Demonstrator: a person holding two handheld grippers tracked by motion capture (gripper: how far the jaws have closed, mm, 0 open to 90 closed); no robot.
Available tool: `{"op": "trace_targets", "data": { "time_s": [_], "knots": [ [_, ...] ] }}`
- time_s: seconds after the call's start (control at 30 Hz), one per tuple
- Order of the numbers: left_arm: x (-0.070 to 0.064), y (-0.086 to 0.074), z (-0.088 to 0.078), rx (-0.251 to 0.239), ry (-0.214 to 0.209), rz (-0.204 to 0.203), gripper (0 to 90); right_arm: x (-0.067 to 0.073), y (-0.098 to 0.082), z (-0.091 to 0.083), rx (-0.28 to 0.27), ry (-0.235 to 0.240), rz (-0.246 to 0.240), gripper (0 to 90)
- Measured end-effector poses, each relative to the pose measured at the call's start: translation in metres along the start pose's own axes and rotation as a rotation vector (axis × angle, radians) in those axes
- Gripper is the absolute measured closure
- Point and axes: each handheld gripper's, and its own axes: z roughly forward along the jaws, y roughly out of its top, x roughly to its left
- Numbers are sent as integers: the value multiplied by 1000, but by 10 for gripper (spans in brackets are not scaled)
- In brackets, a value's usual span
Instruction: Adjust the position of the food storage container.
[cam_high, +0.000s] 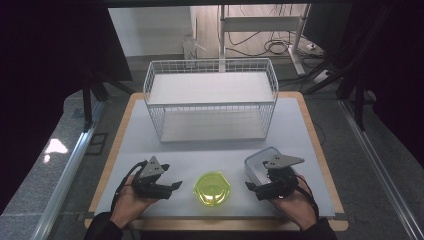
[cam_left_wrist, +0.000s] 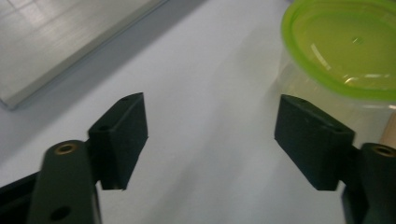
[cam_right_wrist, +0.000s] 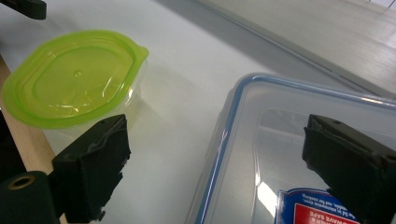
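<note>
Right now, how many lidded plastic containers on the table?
2. The green-lidded container sits at the near edge between the two grippers. The blue-rimmed clear container sits right of it, partly covered by the right gripper. The wire basket behind looks empty.

White wire basket (cam_high: 210, 100) behind, on table (cam_high: 300, 125)

On the table (cam_high: 300, 125), the wire basket (cam_high: 210, 100) stands at the far middle, well behind everything else. Near the front edge, three things sit in a row — the left gripper (cam_high: 175, 186), the lidded round container (cam_high: 212, 188) just right of it, then the rectangular container (cam_high: 257, 165) — with the right gripper (cam_high: 248, 186) at that container's near left corner.
</note>
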Motion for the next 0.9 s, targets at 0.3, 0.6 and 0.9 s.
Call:
{"op": "trace_targets", "data": {
  "time_s": [0.3,0.6,0.9],
  "knots": [
    [-17,29,3,-51,-165,-31,561,-1,3,-2,-35,-11,18,91],
    [-40,44,18,-67,-263,22,875,0,3,0,-43,-2,27,102],
    [-80,59,43,-33,-317,151,898,1,5,-2,-55,-14,2,108]
  ]
}}
